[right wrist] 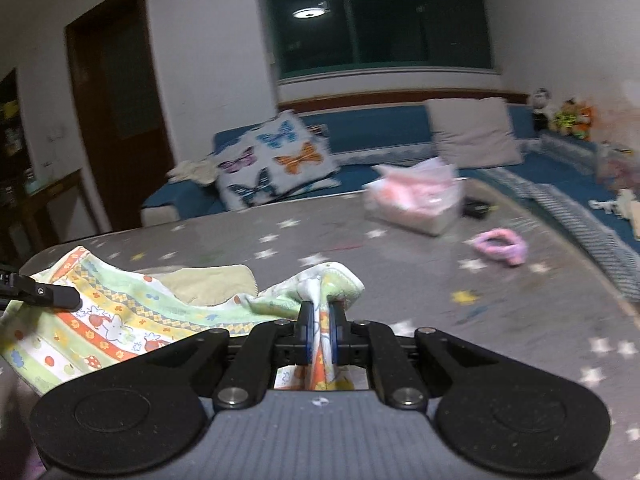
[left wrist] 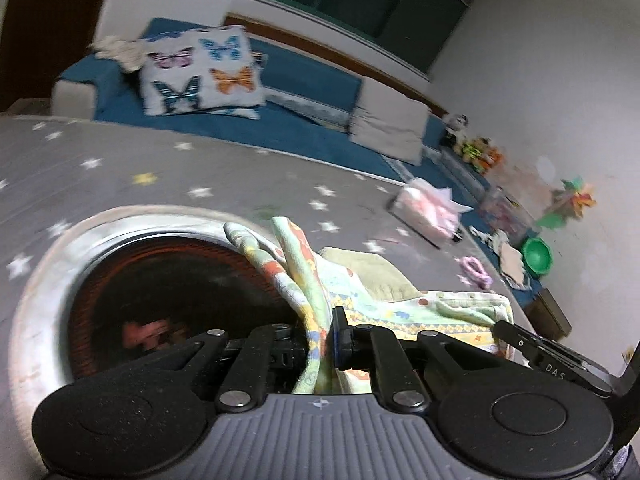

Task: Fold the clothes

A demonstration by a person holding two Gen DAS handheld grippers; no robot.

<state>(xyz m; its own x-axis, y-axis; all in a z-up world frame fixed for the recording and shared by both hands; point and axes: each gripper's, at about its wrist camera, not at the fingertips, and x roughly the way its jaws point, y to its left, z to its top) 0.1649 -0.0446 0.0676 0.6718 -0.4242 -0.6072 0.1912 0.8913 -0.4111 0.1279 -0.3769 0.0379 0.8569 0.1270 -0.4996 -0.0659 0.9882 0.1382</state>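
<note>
Both jaws clamped: the left gripper (left wrist: 320,344) and right gripper (right wrist: 319,332) each pinch the patterned cloth (right wrist: 120,320) above the star-print mat (right wrist: 440,300).

Cloth (right wrist: 120,316): on the mat (right wrist: 400,280), at its near edge, with each gripper at an end of it.
Round tub (left wrist: 52,280): on the mat, left of the cloth.
Bag (right wrist: 416,200): toward the mat's far edge.
Ring toy (right wrist: 500,246): right of the bag, nearer.
Butterfly cushion (right wrist: 276,160): on the couch (right wrist: 360,128) behind the mat.
Plain cushion (right wrist: 472,132): on the couch, right of the butterfly one.
</note>
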